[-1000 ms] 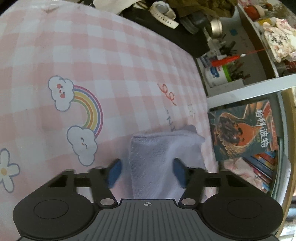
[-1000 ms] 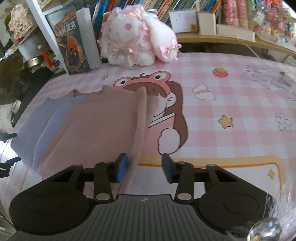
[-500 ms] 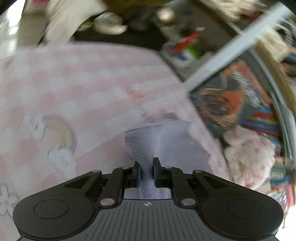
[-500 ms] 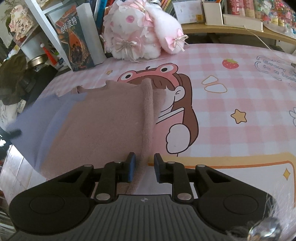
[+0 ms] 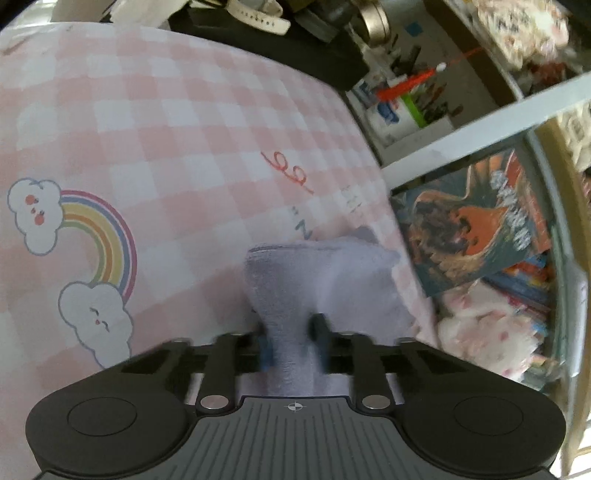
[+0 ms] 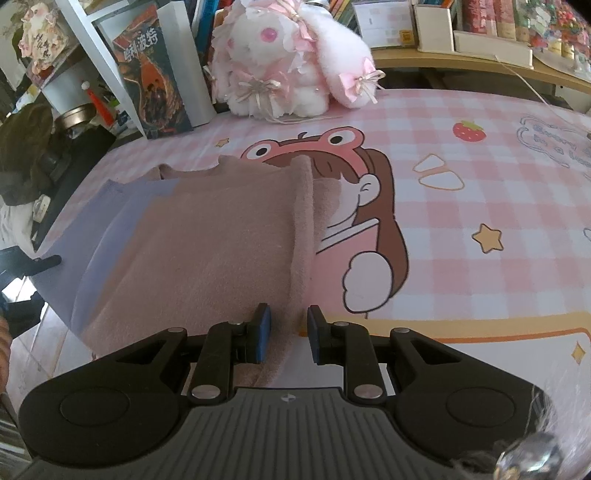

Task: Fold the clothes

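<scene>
A soft garment lies on the pink checked tablecloth [image 6: 461,206], pink-brown [image 6: 221,236] in the right wrist view with a lavender part [image 6: 110,218] at its left. My right gripper [image 6: 284,334] has closed on the garment's raised right edge, which passes between the pads; a narrow gap shows on the right pad side. In the left wrist view my left gripper [image 5: 291,341] is shut on a bunched lavender end of the garment [image 5: 314,273], lifted off the cloth.
A white and pink plush toy [image 6: 288,59] sits at the table's back edge, next to a book [image 6: 151,77] and a shelf. Books and boxes line the far shelf. The table's left edge drops off to clutter on the floor [image 5: 332,29].
Both grippers were open a second ago and have closed on the garment. The left one has lifted its lavender end and swung; the right one has moved forward along the raised edge.
</scene>
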Demonstrator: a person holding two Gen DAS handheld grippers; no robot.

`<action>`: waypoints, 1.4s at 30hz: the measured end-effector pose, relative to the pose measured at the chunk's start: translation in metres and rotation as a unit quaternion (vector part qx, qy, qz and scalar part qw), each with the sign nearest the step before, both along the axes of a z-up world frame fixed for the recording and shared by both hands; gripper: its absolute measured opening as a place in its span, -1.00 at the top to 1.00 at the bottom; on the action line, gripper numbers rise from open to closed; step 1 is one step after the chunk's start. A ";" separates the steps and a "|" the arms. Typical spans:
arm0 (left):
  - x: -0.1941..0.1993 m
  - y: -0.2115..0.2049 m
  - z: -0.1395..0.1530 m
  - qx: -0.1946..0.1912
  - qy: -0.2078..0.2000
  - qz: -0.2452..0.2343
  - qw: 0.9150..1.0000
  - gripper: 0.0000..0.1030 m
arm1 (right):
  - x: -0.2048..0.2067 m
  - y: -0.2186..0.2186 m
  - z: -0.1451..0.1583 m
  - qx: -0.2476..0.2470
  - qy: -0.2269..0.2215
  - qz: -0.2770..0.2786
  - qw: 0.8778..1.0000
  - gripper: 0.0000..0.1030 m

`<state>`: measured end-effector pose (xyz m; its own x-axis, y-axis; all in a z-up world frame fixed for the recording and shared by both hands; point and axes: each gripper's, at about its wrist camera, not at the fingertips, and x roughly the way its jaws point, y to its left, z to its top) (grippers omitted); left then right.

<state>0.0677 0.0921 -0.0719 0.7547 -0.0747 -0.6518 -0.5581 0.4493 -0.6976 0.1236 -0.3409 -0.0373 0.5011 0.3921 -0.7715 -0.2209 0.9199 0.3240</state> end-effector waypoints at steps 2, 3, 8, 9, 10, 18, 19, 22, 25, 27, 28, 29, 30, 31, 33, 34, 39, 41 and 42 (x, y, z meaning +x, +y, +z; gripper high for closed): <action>0.000 0.005 0.001 0.004 0.003 -0.009 1.000 0.77 | 0.002 0.005 0.000 0.002 0.001 0.002 1.000 0.61; -0.001 0.009 0.003 0.009 0.005 -0.010 1.000 0.78 | 0.003 0.008 0.001 0.003 0.001 0.006 1.000 0.61; -0.006 0.029 0.008 0.031 0.007 -0.007 0.999 0.78 | 0.007 0.022 0.003 0.007 0.001 0.024 1.000 0.57; -0.007 0.032 0.008 0.032 0.006 -0.008 0.999 0.78 | 0.008 0.026 0.004 0.006 -0.002 0.028 1.000 0.56; -0.009 0.035 0.008 0.033 0.005 -0.009 0.999 0.78 | 0.009 0.030 0.005 0.003 -0.008 0.032 0.999 0.55; -0.011 0.038 0.006 0.045 0.006 -0.010 0.999 0.77 | 0.022 0.048 0.008 0.006 -0.019 0.058 0.998 0.50; -0.010 0.037 0.006 0.046 0.006 -0.008 0.999 0.77 | 0.024 0.048 0.008 0.008 -0.021 0.059 0.998 0.47; -0.010 0.035 0.006 0.051 0.006 -0.004 0.999 0.77 | 0.028 0.049 0.009 0.008 -0.027 0.061 0.998 0.45; -0.010 0.031 0.008 0.060 0.006 0.000 0.998 0.77 | 0.034 0.050 0.006 -0.003 -0.020 0.071 0.997 0.48; -0.011 0.028 0.014 0.071 0.001 0.000 0.997 0.78 | 0.037 0.049 0.003 0.001 -0.013 0.077 0.997 0.53; -0.011 0.026 0.016 0.076 -0.001 0.000 0.997 0.79 | 0.038 0.048 0.003 0.002 -0.011 0.080 0.997 0.57; -0.011 0.024 0.021 0.084 -0.005 -0.002 0.996 0.80 | 0.038 0.047 0.002 0.003 -0.009 0.082 0.997 0.58; -0.012 0.021 0.026 0.092 -0.010 -0.004 0.996 0.80 | 0.039 0.046 0.001 0.005 -0.007 0.084 0.996 0.59; -0.013 0.018 0.032 0.099 -0.017 -0.006 0.995 0.81 | 0.040 0.045 0.000 0.008 -0.005 0.084 0.996 0.61; -0.012 0.009 0.047 0.116 -0.032 -0.017 0.993 0.82 | 0.041 0.042 -0.002 0.015 -0.001 0.087 0.996 0.62; -0.011 0.003 0.056 0.123 -0.039 -0.025 0.991 0.82 | 0.041 0.041 -0.003 0.018 0.000 0.088 0.996 0.62; -0.002 -0.040 0.107 0.177 -0.075 -0.078 0.978 0.83 | 0.042 0.035 -0.006 0.033 0.002 0.094 0.995 0.62; 0.002 -0.063 0.127 0.206 -0.092 -0.102 0.969 0.83 | 0.042 0.033 -0.007 0.037 0.002 0.096 0.995 0.62; 0.003 -0.078 0.138 0.224 -0.100 -0.117 0.962 0.83 | 0.042 0.032 -0.008 0.038 0.002 0.097 0.995 0.62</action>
